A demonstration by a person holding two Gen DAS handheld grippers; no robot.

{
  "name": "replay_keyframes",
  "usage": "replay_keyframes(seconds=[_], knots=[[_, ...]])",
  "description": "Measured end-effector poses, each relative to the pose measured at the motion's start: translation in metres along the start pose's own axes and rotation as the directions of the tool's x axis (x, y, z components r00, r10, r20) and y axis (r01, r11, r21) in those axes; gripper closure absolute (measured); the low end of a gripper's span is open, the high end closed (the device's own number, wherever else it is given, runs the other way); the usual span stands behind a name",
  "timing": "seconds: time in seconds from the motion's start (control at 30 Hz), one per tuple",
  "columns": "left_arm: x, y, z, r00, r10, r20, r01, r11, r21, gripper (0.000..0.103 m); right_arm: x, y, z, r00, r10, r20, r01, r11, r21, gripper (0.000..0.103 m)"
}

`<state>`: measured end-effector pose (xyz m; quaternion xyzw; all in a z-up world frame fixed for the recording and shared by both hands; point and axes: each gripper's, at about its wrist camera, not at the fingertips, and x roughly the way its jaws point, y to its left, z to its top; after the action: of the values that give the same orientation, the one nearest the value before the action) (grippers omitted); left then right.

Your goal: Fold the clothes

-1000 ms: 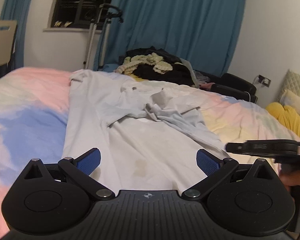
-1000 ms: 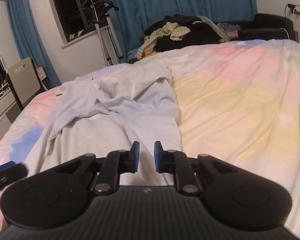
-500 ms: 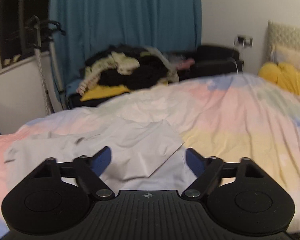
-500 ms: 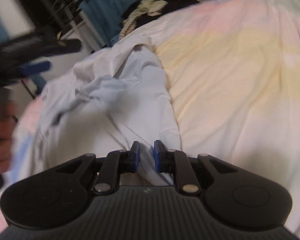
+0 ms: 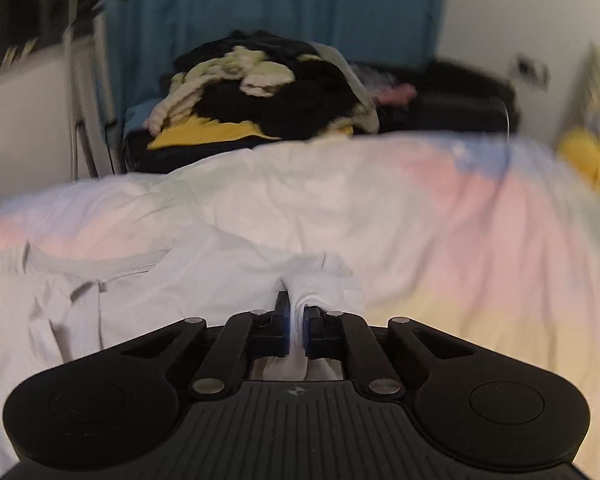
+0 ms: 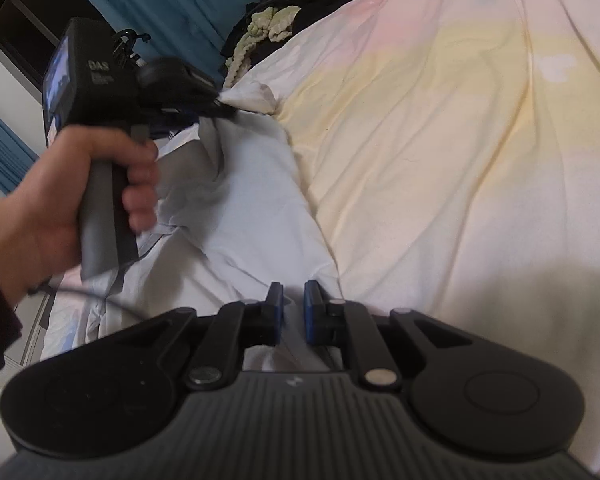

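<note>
A pale grey T-shirt [image 5: 148, 280] lies rumpled on the pastel bedspread [image 5: 440, 240]. My left gripper [image 5: 296, 314] is shut on a bunched fold of the shirt near its shoulder; the collar lies to its left. In the right wrist view the left gripper [image 6: 220, 110] shows at the far end of the shirt [image 6: 240, 208], held by a hand. My right gripper [image 6: 293, 304] is shut on the shirt's near edge, with cloth pinched between the blue pads.
A pile of dark, cream and yellow clothes [image 5: 268, 92] sits beyond the bed's far edge before a teal curtain [image 5: 280, 4]. A yellow pillow [image 5: 592, 160] lies at right. The bedspread [image 6: 460, 160] stretches right of the shirt.
My left gripper swung across to the shirt's far end and closed on a fold of it; it was open before. My right gripper stayed shut on the near edge.
</note>
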<state>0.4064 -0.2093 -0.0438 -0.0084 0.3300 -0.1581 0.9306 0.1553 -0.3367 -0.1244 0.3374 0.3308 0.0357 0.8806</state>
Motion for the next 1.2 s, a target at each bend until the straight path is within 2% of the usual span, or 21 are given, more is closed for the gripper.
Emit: replay_keyframes(seconds=[0.07,0.17,0.27,0.37,0.43,0.47,0.5,0.63,0.7,0.77,0.9,1.2], knots=[[0.008,0.016,0.007,1.000,0.008,-0.015,-0.009,0.995,-0.097,0.098,-0.001,0.000,-0.001,1.000,0.008,0.001,-0.008,1.000,0.012,0.091],[0.022,0.037,0.010,0.998,0.034,-0.050,-0.044,0.979,-0.198,0.098,-0.001,0.007,-0.002,1.000,0.002,0.005,-0.002,0.999,-0.036,0.091],[0.018,0.041,0.002,0.998,0.044,-0.048,-0.052,0.981,-0.188,0.098,-0.001,0.010,-0.003,1.000,-0.006,0.005,0.006,0.997,-0.083,0.091],[0.015,0.045,-0.005,0.998,0.053,-0.045,-0.061,0.982,-0.179,0.092,0.002,0.012,-0.005,1.000,-0.013,0.007,0.014,0.991,-0.133,0.091],[0.012,0.047,-0.010,0.997,0.060,-0.044,-0.066,0.983,-0.173,0.074,0.003,0.015,-0.004,1.000,-0.016,0.009,0.017,0.988,-0.156,0.091],[0.011,0.049,-0.013,0.997,0.063,-0.043,-0.069,0.983,-0.170,0.058,0.003,0.017,-0.003,1.000,-0.018,0.012,0.020,0.985,-0.170,0.090],[0.010,0.050,-0.015,0.997,0.066,-0.042,-0.072,0.983,-0.167,0.047,0.002,0.018,-0.003,1.000,-0.018,0.016,0.021,0.983,-0.184,0.090],[-0.042,0.048,-0.038,0.996,0.085,-0.008,-0.086,0.986,-0.143,0.045,-0.006,0.023,0.001,1.000,0.015,0.026,-0.009,0.977,-0.211,0.088],[-0.070,0.047,-0.051,0.995,0.095,0.011,-0.093,0.987,-0.130,0.041,-0.017,0.029,0.003,0.998,0.033,0.061,-0.015,0.965,-0.262,0.088],[-0.099,0.046,-0.063,0.994,0.105,0.031,-0.101,0.988,-0.118,0.039,-0.027,0.033,0.010,0.992,0.030,0.125,0.013,0.944,-0.329,0.088],[-0.157,0.043,-0.088,0.990,0.123,0.070,-0.117,0.989,-0.093,0.039,-0.046,0.030,0.020,0.987,0.055,0.153,-0.005,0.951,-0.310,0.088],[-0.285,0.036,-0.143,0.972,0.158,0.172,-0.150,0.987,-0.059,0.036,-0.105,0.056,0.005,0.974,0.113,0.196,-0.020,0.906,-0.424,0.088]])
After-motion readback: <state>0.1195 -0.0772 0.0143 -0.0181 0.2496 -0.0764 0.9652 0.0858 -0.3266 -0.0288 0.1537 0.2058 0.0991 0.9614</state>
